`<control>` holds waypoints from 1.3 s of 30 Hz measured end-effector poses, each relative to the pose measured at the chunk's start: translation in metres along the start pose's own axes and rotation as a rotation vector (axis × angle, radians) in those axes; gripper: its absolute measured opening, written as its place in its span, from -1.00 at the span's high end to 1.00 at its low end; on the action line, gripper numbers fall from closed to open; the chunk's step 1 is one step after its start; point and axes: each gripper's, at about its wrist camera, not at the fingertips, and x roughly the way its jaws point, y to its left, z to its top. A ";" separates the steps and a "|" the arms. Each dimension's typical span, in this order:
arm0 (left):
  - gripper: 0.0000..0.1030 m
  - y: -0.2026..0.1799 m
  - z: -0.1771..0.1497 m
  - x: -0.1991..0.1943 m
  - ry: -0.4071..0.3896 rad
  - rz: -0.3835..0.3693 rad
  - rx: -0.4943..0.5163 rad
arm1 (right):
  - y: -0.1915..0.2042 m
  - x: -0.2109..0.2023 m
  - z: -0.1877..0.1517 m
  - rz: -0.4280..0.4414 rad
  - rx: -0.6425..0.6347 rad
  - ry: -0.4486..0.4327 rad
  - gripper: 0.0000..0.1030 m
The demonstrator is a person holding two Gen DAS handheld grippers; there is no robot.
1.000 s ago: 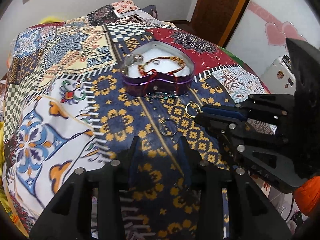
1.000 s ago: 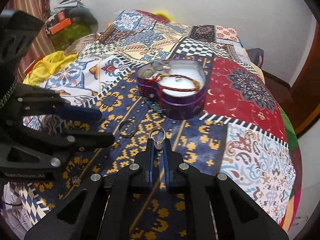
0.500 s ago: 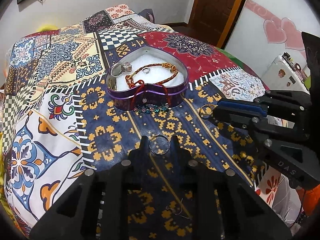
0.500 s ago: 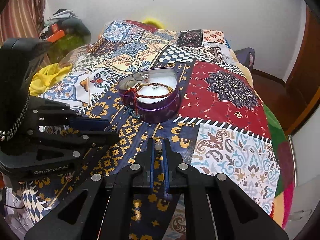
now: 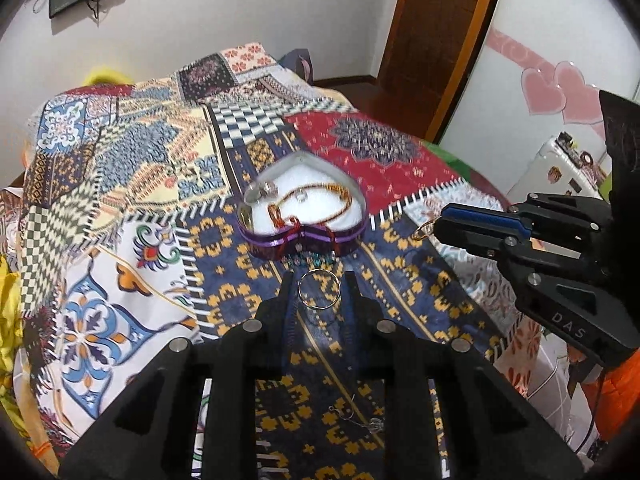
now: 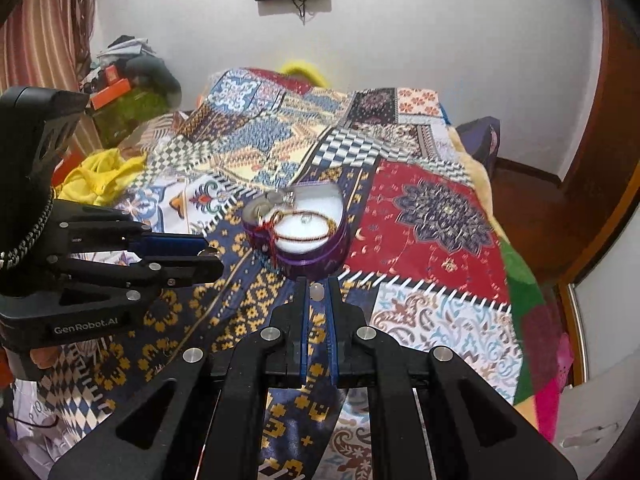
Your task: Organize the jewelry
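Observation:
A purple heart-shaped tin (image 5: pixel 304 240) with white lining sits on the patchwork bedspread; it holds a red-brown cord bracelet (image 5: pixel 312 200) and small rings. It also shows in the right wrist view (image 6: pixel 316 256). My left gripper (image 5: pixel 319 280) is shut on a silver ring (image 5: pixel 319 291), held above the bed just short of the tin. My right gripper (image 6: pixel 317 286) is shut on a gold ring (image 5: pixel 423 231) with a pale stone (image 6: pixel 317 291), also lifted, to the right of the tin.
A beaded teal piece (image 5: pixel 314 259) lies against the tin's front wall. A thin silver chain (image 5: pixel 356 420) lies on the bedspread near me. Yellow cloth (image 6: pixel 100 178) is heaped at the bed's left. A wooden door (image 5: pixel 436 40) and a wall stand beyond.
Both grippers have risen from the bedspread, each carrying its ring. The left closed on the silver ring during the last second. The tin now looks farther and lower.

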 end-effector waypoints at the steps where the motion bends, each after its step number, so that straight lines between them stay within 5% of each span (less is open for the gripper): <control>1: 0.60 0.001 0.002 -0.003 -0.009 0.001 -0.001 | -0.001 -0.002 0.002 -0.002 0.001 -0.008 0.87; 23: 0.60 0.027 0.041 -0.008 -0.092 0.017 -0.030 | 0.003 0.006 0.043 0.021 0.008 -0.095 0.87; 39: 0.60 0.040 0.051 0.033 -0.043 0.001 -0.048 | -0.001 0.055 0.049 0.082 0.015 -0.004 0.87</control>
